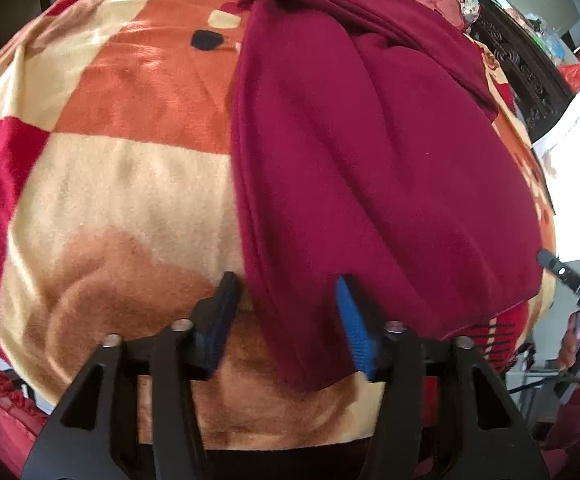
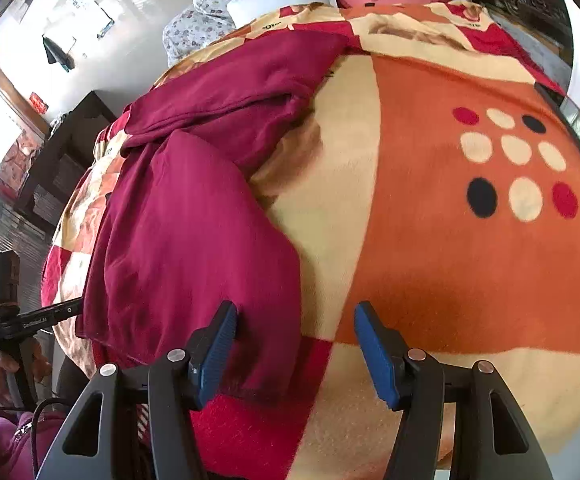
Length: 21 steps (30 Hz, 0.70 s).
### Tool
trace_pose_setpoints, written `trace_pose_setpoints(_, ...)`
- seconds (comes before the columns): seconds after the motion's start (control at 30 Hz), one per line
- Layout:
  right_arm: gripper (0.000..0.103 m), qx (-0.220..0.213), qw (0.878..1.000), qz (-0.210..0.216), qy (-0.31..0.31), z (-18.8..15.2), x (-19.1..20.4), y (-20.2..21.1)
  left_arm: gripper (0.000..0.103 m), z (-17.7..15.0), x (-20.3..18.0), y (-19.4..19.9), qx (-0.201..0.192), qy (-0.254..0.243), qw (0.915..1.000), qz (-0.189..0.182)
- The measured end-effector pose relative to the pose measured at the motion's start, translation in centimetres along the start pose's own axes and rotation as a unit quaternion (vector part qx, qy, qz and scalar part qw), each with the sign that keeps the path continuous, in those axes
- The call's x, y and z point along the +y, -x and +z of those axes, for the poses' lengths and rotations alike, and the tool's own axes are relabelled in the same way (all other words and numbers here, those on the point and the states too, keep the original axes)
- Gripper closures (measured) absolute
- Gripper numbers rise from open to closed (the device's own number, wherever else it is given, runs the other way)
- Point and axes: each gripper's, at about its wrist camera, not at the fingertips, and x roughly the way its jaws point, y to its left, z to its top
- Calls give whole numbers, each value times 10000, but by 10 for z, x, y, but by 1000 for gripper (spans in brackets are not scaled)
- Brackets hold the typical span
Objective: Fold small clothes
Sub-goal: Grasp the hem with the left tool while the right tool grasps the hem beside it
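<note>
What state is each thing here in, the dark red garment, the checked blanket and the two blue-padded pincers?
Dark red fleece garment: partly folded, rumpled, lying on the blanket.
Orange, cream and red checked blanket: spread out under the garment.
Left gripper: jaws open, the garment's near corner lying between them, pads not pressing.
Right gripper: jaws open, the garment's hem between them, not pinched.

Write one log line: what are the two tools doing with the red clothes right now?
left tool: open, garment corner between fingers | right tool: open, at garment's near edge | dark red garment: lying part-folded on checked blanket
</note>
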Motion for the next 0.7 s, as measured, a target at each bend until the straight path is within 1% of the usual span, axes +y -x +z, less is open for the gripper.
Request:
trace_pose_setpoints(0.07, 45, -15, 10000, 44, -53, -1, -1, 0, 40, 3, -3, -2, -11, 45, 10000, -30)
trace_pose_setpoints(0.17, 45, -20, 9994, 260, -231, -3, -3, -3, 40, 4, -5, -3, -22, -26, 10000, -11)
trace_pose_setpoints(0.23, 45, 61, 9987, 406, -299, -6, -3, -9, 40, 5, -7, -4, -59, -61, 9999, -112)
trace_pose_setpoints(0.27, 45, 92, 9986, 439, -271, -7, -1, -10, 45, 5, -7, -4, -74, -47, 9998, -174)
trace_pose_setpoints(0.3, 50, 78, 9988, 431, -216, -9, 1, -11, 59, 6, -6, -4, -82, -20, 9996, -267)
trace_pose_setpoints(0.33, 65, 32, 9990, 421, -140, -9, 4, -11, 70, 6, -6, -5, -78, 1, 9994, -324)
trace_pose_setpoints(0.37, 72, 20, 9990, 441, -84, -9, 8, -11, 90, 6, -5, -4, -65, 21, 9993, -355)
trace_pose_setpoints(0.4, 80, -25, 9989, 469, -20, -9, 13, -9, 92, 7, -4, -3, -81, 32, 9992, -394)
trace_pose_setpoints(0.47, 88, -109, 9985, 523, 146, -8, 22, -3, 96, 7, -3, 1, -156, -5, 9988, -473)
trace_pose_setpoints(0.5, 90, -140, 9980, 559, 248, -8, 28, 1, 96, 7, -3, 4, -194, -48, 9986, -481)
trace_pose_setpoints(0.6, 91, -178, 9964, 691, 447, -8, 44, 14, 97, 8, 2, 24, -336, -145, 9973, -635)
trace_pose_setpoints(0.7, 94, -226, 9924, 1134, 422, -12, 57, 35, 97, 9, 13, 53, -529, -193, 9959, -709)
